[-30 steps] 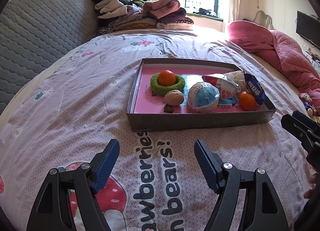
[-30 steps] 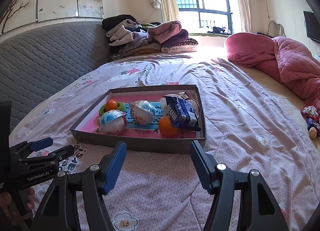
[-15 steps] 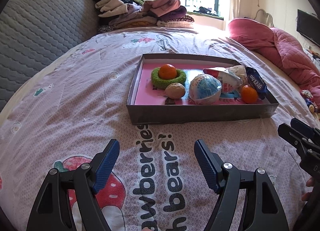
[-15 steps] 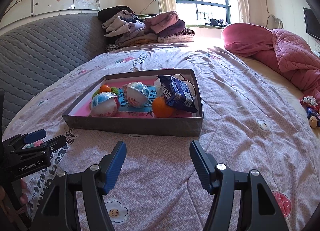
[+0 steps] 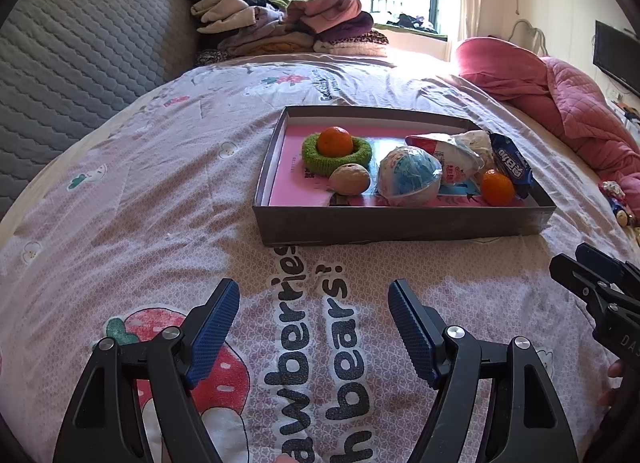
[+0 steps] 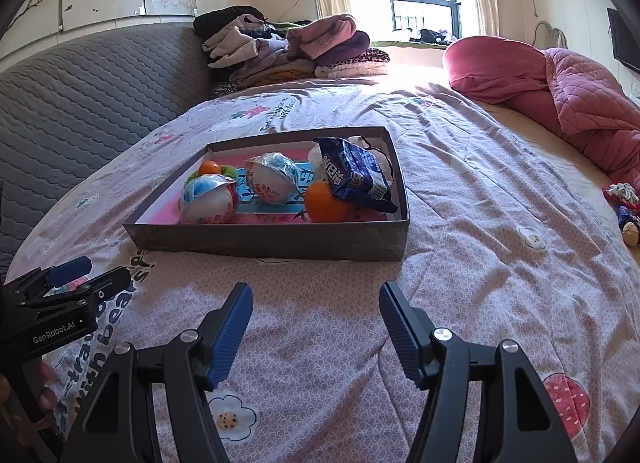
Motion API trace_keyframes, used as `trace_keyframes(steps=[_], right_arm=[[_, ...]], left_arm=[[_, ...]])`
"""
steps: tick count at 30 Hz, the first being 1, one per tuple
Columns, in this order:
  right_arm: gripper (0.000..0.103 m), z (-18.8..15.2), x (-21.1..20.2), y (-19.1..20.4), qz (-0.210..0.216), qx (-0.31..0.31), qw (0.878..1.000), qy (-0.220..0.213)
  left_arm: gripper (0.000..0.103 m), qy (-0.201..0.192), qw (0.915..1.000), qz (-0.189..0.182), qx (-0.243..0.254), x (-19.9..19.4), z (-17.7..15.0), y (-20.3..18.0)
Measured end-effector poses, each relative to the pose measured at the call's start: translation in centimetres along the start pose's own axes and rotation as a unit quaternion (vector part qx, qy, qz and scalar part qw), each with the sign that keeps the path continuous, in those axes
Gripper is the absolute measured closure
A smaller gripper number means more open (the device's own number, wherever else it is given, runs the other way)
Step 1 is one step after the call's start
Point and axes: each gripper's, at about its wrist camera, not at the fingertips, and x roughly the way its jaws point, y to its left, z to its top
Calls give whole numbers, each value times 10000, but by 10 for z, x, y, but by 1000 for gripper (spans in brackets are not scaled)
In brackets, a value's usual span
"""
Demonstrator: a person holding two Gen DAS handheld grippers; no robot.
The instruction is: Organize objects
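A grey shallow box (image 5: 400,223) with a pink floor lies on the bed; it also shows in the right wrist view (image 6: 272,241). Inside are a green knitted ring (image 5: 352,157) holding an orange (image 5: 334,141), a walnut (image 5: 350,179), two wrapped blue-white balls (image 5: 408,177) (image 6: 274,179), a second orange (image 5: 497,187) (image 6: 324,201) and a blue snack packet (image 6: 352,175). My left gripper (image 5: 314,315) is open and empty, short of the box's near wall. My right gripper (image 6: 316,315) is open and empty, also short of the box.
The bed has a lilac printed sheet (image 5: 140,191). A grey quilted headboard (image 5: 72,75) runs along the left. Folded clothes (image 5: 288,27) are stacked at the far end. A pink quilt (image 6: 560,95) lies at the right, with small toys (image 6: 626,211) near the right edge.
Both grippers have drawn back slightly from the box and stay open. The objects in the box have not moved.
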Motion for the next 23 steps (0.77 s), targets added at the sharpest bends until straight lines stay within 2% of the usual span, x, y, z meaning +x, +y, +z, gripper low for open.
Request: trace_keyframes(steps=[23], right_arm=[[38,-1,5,1,-6,-38,9999,114]], left_arm=[[25,40,9999,-27,90,1,-1,-4]])
